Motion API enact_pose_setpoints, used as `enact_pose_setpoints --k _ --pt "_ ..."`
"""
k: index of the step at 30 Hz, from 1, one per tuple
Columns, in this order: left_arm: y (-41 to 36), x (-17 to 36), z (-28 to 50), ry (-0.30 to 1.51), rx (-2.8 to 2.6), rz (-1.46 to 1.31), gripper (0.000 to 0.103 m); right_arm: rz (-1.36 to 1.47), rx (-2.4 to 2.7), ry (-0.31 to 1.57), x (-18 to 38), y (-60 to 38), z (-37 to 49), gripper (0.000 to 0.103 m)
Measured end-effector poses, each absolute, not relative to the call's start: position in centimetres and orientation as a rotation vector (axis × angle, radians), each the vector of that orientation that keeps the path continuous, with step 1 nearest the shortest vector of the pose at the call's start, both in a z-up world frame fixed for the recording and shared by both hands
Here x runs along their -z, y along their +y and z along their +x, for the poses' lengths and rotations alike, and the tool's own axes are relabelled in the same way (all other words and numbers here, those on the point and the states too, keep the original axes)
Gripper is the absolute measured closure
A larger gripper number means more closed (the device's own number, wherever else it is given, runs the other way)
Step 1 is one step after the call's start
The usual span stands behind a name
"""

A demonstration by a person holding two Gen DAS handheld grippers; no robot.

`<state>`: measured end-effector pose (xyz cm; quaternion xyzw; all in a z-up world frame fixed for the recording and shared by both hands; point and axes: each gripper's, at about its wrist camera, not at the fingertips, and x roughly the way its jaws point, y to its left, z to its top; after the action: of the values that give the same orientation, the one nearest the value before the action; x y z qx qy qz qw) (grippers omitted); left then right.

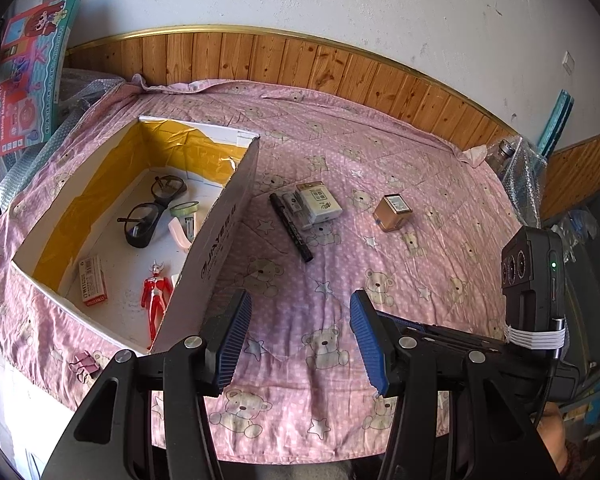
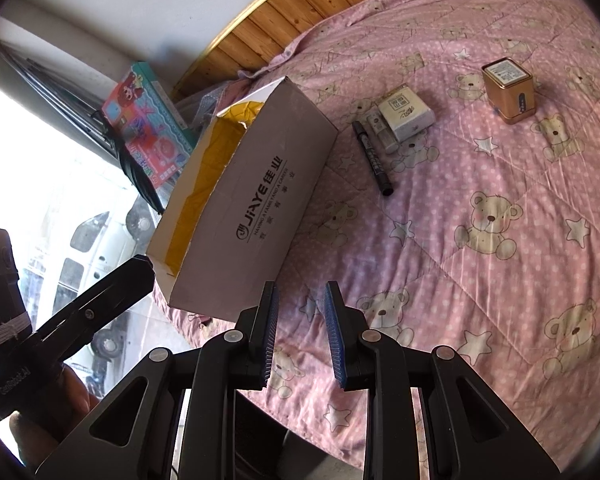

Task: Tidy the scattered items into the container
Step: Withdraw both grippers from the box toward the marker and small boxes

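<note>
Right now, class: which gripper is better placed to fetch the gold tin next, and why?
Probably the right gripper: the gold tin lies toward its side of the pink quilt. The left gripper is by the cardboard box. Both are open and empty.

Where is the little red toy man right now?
The red toy figure lies inside the cardboard box, in its near corner in the left wrist view, beside the small red-and-white box; the right wrist view cannot see it.

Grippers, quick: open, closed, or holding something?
Left gripper: open, holding nothing.
Right gripper: open with a narrower gap, holding nothing.
</note>
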<state>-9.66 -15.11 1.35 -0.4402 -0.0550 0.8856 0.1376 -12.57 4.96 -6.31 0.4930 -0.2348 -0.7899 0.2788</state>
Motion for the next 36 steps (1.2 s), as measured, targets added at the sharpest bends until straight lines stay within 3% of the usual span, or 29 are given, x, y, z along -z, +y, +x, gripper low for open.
enact_pose_setpoints --k 36 --pt "-10.0 4.5 -17.4 -0.169 -2.441 -1.421 0.048 1.430 2.163 -0.720 10.7 10.8 -19.0 0.076"
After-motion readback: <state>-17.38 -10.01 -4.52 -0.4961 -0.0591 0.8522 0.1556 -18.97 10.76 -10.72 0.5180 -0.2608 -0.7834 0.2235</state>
